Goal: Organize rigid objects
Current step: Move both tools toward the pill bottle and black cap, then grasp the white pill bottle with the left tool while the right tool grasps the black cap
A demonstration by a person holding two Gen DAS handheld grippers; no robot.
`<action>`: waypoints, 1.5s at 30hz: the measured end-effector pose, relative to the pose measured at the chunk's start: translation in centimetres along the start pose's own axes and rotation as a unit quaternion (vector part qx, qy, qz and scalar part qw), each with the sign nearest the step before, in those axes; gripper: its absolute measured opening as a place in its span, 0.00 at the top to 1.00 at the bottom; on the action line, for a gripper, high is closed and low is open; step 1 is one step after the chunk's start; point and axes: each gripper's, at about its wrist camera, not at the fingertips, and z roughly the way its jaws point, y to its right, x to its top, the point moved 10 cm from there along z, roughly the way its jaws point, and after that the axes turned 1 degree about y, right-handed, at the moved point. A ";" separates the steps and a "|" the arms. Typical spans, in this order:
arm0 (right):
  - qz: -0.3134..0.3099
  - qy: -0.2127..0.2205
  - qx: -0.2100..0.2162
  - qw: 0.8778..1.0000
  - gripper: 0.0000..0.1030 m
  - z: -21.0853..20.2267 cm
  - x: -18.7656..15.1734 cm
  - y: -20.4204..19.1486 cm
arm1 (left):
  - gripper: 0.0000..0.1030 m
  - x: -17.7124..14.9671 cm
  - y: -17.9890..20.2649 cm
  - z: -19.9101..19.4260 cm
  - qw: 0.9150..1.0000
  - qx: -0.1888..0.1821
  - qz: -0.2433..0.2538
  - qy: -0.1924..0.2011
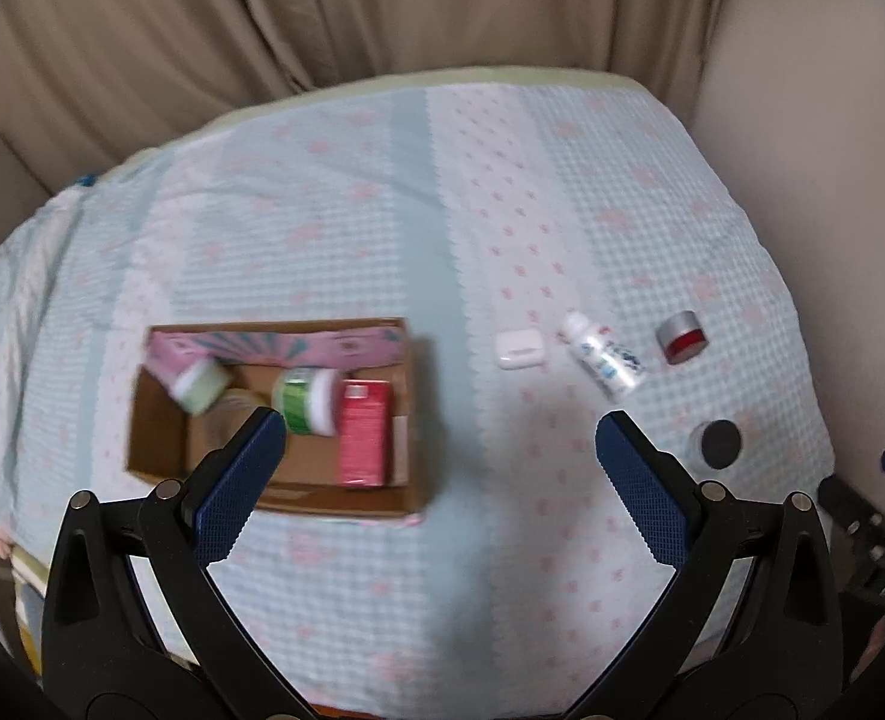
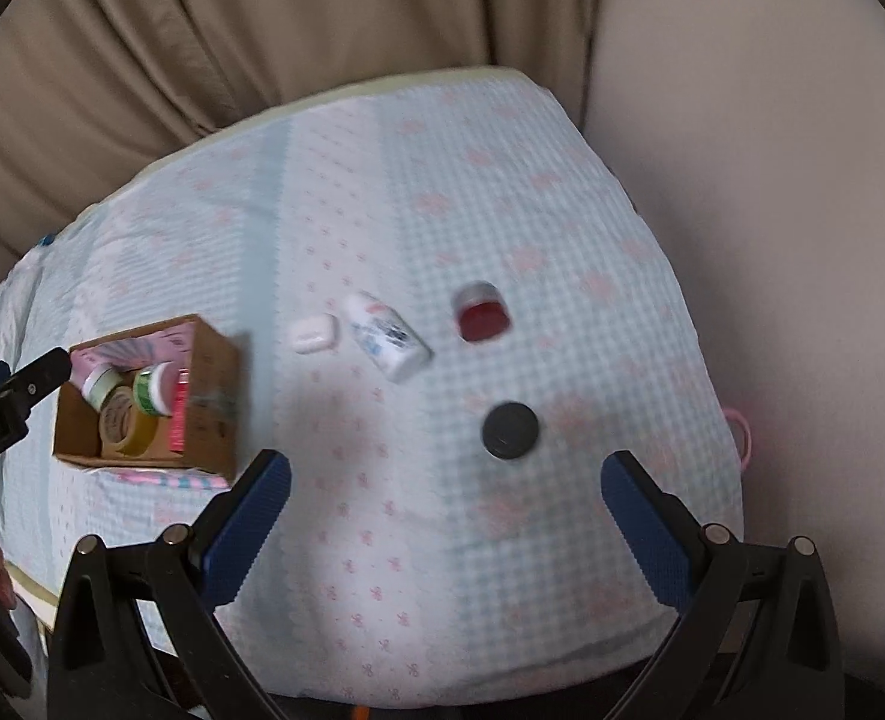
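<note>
Beige curtain [image 1: 202, 30] hangs in heavy folds behind the bed [image 1: 412, 192]; plain pale wall [image 2: 772, 150] to the right; bed covered in a light blue checked sheet [image 2: 472, 192] with pink flower print and a paler dotted strip; light soft, even, indoor.

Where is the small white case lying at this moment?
The small white case lies on the checked cloth, between the cardboard box on its left and the white bottle on its right.
</note>
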 end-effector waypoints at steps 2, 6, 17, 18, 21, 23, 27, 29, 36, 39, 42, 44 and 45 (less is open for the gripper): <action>0.010 -0.011 -0.003 1.000 0.00 1.1 -0.2 1.0 | 0.00 0.3 1.6 1.5 1.000 -0.011 0.001 -0.010; 0.034 -0.029 -0.003 0.999 0.00 3.3 -0.6 2.0 | 0.00 0.8 4.3 5.1 0.999 -0.030 0.006 -0.040; 0.072 -0.070 -0.018 0.995 0.00 10.4 -0.3 4.3 | 0.00 -0.3 9.9 17.0 0.979 -0.073 -0.065 -0.177; 0.077 -0.077 -0.017 0.994 0.00 11.1 -0.4 4.4 | 0.00 -0.5 10.1 17.7 0.977 -0.076 -0.075 -0.184; 0.095 -0.098 -0.017 0.990 0.00 13.5 -0.9 4.8 | 0.00 -0.8 10.7 20.0 0.972 -0.077 -0.100 -0.200; 0.106 -0.110 -0.017 0.988 0.00 15.0 -1.3 5.0 | 0.01 -1.0 11.4 21.9 0.968 -0.076 -0.109 -0.211; 0.109 -0.128 -0.024 0.986 0.00 17.8 -1.9 5.4 | 0.05 -1.3 12.9 24.8 0.961 -0.086 -0.113 -0.238; 0.105 -0.134 -0.027 0.985 0.00 19.0 -2.1 5.5 | 0.05 -1.5 13.4 26.1 0.959 -0.080 -0.109 -0.248; 0.081 -0.163 -0.027 0.983 0.11 22.2 -2.7 4.7 | 0.09 -1.8 13.7 28.7 0.952 -0.069 -0.141 -0.261; 0.067 -0.179 -0.036 0.981 0.27 23.0 -3.1 4.5 | 0.28 -2.9 13.9 29.7 0.948 -0.061 -0.137 -0.282; 0.070 -0.192 -0.040 0.978 0.37 23.6 -3.7 4.7 | 0.41 -3.4 14.3 30.1 0.945 -0.072 -0.147 -0.284; 0.068 -0.199 -0.047 0.977 0.48 23.8 -4.0 5.0 | 0.46 -3.6 14.6 30.2 0.946 -0.078 -0.143 -0.281; 0.067 -0.200 -0.046 0.976 0.48 23.9 -4.0 5.2 | 0.46 -3.6 14.8 30.3 0.947 -0.075 -0.136 -0.281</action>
